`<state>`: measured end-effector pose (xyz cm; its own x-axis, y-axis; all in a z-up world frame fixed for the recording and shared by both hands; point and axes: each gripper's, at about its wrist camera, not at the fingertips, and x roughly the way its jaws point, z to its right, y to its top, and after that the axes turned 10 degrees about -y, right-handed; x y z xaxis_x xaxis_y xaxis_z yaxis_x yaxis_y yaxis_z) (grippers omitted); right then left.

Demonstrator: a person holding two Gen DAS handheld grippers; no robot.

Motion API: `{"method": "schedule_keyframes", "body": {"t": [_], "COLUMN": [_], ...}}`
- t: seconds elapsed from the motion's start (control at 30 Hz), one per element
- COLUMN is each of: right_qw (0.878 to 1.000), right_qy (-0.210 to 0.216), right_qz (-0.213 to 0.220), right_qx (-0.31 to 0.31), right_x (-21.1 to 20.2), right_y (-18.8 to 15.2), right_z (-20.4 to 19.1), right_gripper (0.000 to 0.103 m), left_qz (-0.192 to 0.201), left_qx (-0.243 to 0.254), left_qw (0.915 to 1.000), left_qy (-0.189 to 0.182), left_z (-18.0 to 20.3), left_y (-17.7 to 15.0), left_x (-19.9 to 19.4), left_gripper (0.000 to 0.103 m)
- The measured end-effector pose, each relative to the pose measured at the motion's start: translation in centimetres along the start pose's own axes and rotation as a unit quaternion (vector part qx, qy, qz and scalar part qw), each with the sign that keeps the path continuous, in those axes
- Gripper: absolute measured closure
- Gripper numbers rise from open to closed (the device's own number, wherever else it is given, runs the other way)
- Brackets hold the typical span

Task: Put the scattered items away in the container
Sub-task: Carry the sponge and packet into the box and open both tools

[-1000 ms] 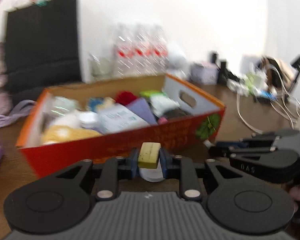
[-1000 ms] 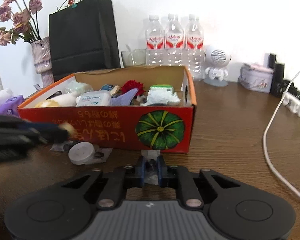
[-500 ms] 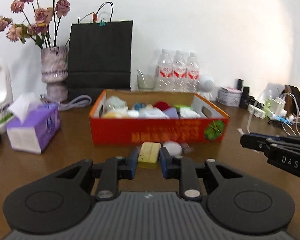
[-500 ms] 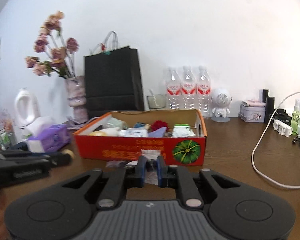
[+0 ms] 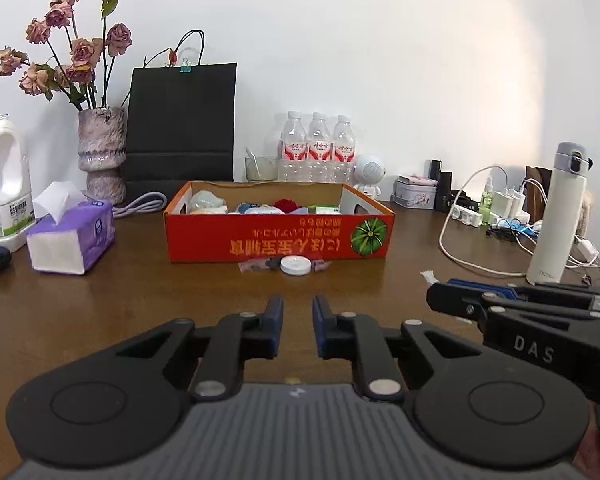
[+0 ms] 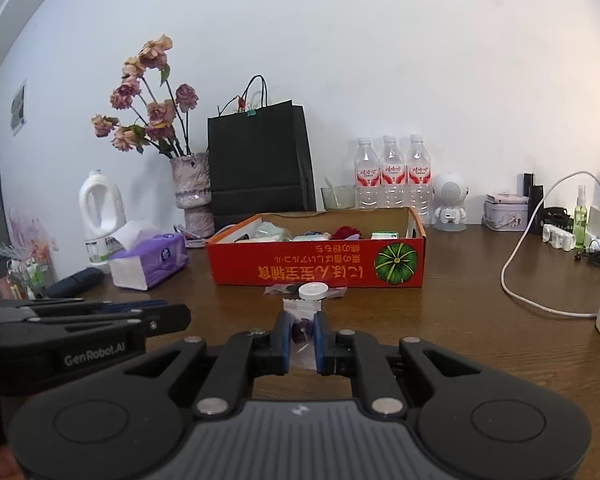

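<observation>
Container [image 5: 276, 240] well beyond both fingertips, already loaded with many items; white disc [image 5: 295, 265] and small packets [image 5: 256, 266] left just outside its near wall. Left gripper [image 5: 297, 312] narrowly parted, just been closing on nothing. Right gripper [image 6: 300, 322] pinching clear bag [image 6: 296, 306], not yet boxed.

A brown wooden table [image 5: 100, 300] runs to a white wall. Far left stand a white jug [image 5: 5, 184], a purple tissue pack [image 5: 71, 236] and a vase of dried roses [image 5: 101, 152]; a black paper bag [image 5: 182, 124] and three water bottles [image 5: 318, 146] line the wall. At right, a white flask [image 5: 556, 216] stands near what may be chargers and cables [image 5: 508, 208]
</observation>
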<state>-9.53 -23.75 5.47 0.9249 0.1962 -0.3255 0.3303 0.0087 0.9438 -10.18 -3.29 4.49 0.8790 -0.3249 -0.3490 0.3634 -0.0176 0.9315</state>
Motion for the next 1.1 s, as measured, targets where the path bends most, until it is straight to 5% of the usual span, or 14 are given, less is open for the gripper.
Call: {"method": "schedule_keyframes", "body": {"t": [0.13,0.17,0.23,0.3,0.57,0.67,0.7,0.9,1.0,1.1], "right_qw": [1.0,1.0,1.0,1.0,0.999,0.999,0.999,0.998,0.998,0.998], "right_qy": [-0.007,-0.009,-0.013,-0.014,-0.011,-0.014,-0.015,-0.023,-0.025,-0.028], "right_qz": [-0.003,-0.005,-0.011,-0.02,-0.04,-0.046,-0.049,-0.052,-0.053,-0.043], "right_qx": [-0.005,-0.005,-0.002,0.002,0.003,0.004,0.004,0.008,0.011,0.02], "right_x": [-0.3,-0.2,-0.3,-0.2,1.0,1.7,2.1,5.0,7.5,10.6], "right_y": [-0.3,-0.4,-0.7,-1.2,-1.7,-1.6,-1.6,0.2,2.6,5.8], "right_z": [0.2,0.3,0.8,1.2,1.8,1.9,1.9,2.6,3.5,4.4], "right_gripper": [0.092,0.092,0.092,0.092,0.092,0.092,0.092,0.092,0.092,0.092], "left_qz": [-0.011,-0.025,-0.042,-0.058,-0.128,-0.134,-0.131,-0.108,-0.081,-0.04], "left_qx": [0.001,-0.006,-0.015,-0.012,-0.047,-0.044,-0.046,-0.05,-0.051,-0.001], "left_qw": [0.9999,0.9997,0.999,0.9982,0.9903,0.99,0.9902,0.9925,0.9939,0.9969], "left_qy": [0.007,0.005,-0.007,-0.009,-0.027,-0.004,-0.007,-0.026,-0.054,-0.067], "left_z": [-0.4,-0.9,-1.6,-1.7,-2.4,-2.6,-2.7,-3.3,-4.0,-3.7], "left_y": [-1.0,-1.3,-2.1,-2.9,-3.4,-3.0,-2.8,-1.6,1.3,5.5], "left_x": [-0.4,-0.4,-0.8,-0.9,3.5,4.5,4.6,5.4,6.7,9.0], "left_gripper": [0.086,0.082,0.054,0.047,0.04,0.05,0.071,0.073,0.072,0.072]}}
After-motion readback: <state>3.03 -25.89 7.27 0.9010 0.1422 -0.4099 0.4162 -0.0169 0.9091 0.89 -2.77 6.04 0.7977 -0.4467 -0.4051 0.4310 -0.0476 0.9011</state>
